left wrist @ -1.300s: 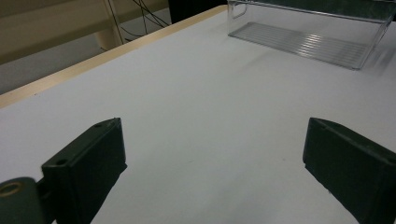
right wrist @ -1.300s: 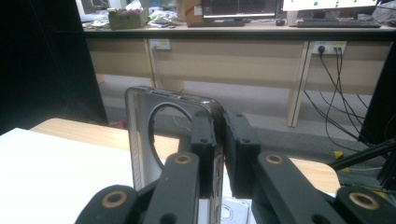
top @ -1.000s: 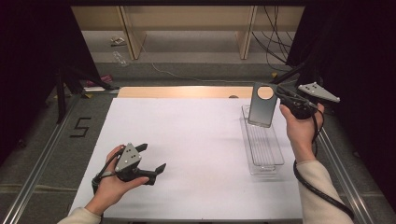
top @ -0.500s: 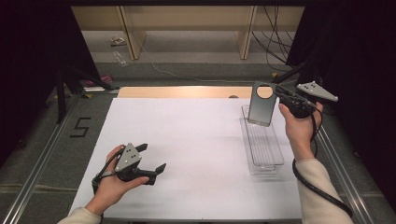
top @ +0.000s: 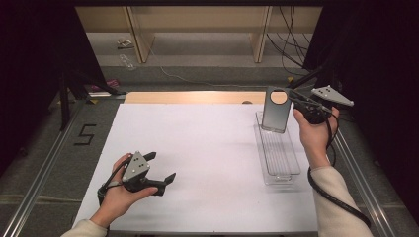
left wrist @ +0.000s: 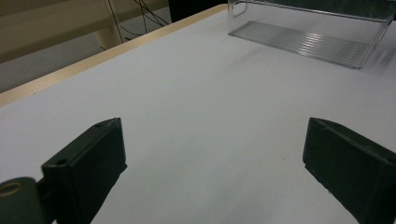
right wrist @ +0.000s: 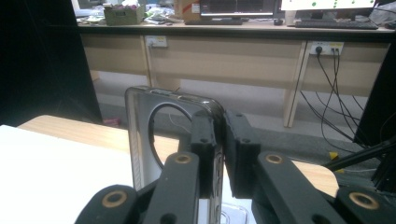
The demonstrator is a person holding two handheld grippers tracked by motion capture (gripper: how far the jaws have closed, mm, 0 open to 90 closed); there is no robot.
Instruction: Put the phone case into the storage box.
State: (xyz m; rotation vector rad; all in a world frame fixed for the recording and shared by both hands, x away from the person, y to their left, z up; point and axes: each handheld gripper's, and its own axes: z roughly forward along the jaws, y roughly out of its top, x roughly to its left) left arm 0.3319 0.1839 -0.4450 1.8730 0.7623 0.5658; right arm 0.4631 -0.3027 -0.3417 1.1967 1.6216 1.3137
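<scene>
Phone case [top: 275, 109] pinched upright in right gripper [top: 296, 102], above far end of clear tray [top: 279, 155] near worktop's [top: 207, 148] right edge. Tray bare inside. Left gripper [top: 163, 168] released, near front-left corner.

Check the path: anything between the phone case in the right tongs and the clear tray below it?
Nothing visible. The right tongs hold the phone case upright by one edge, above the far end of the clear tray. The tray looks bare inside. The left tongs sit open, far off over the white table.
</scene>
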